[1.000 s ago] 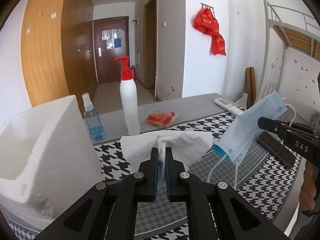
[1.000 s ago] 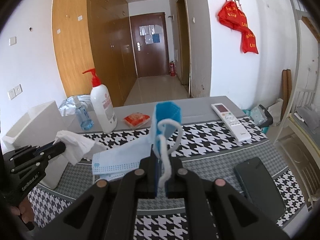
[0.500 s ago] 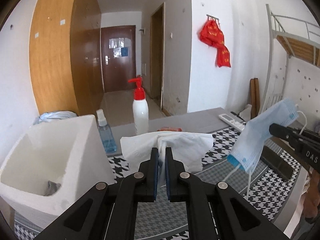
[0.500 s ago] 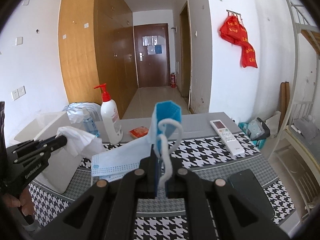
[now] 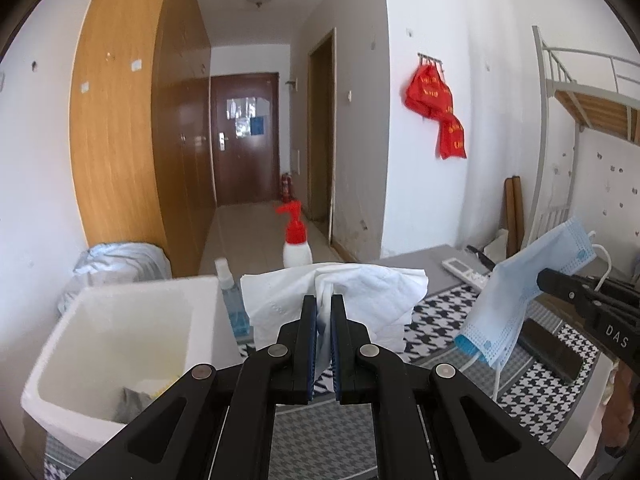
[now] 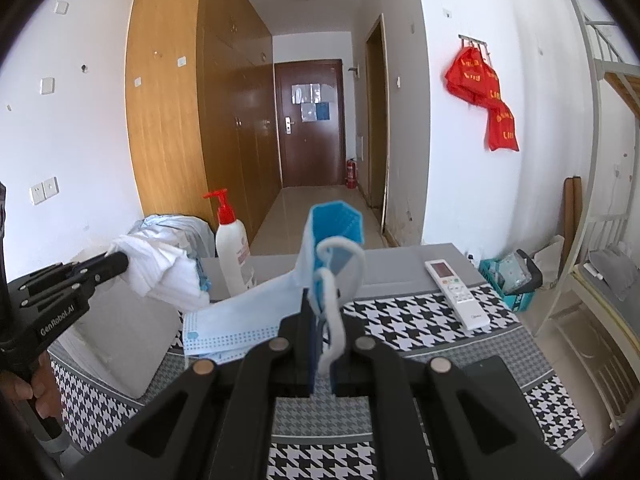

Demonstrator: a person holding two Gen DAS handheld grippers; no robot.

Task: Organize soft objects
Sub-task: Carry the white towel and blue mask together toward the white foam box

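You have lifted both grippers higher — the left gripper (image 5: 324, 312) pinches the tissue (image 5: 360, 292), the right gripper (image 6: 322, 320) pinches the mask (image 6: 248, 316) — and if you let go too soon, they float past the white bin (image 5: 80, 360).

Left claw (image 5: 324, 312) was clamped tight on a tissue (image 5: 360, 292), pointing slightly downward above the surface. Right claw (image 6: 320, 320) was likewise closed on a mask (image 6: 240, 320), angled slightly downward. A hand (image 6: 24, 388) gripped the left claw's handle.
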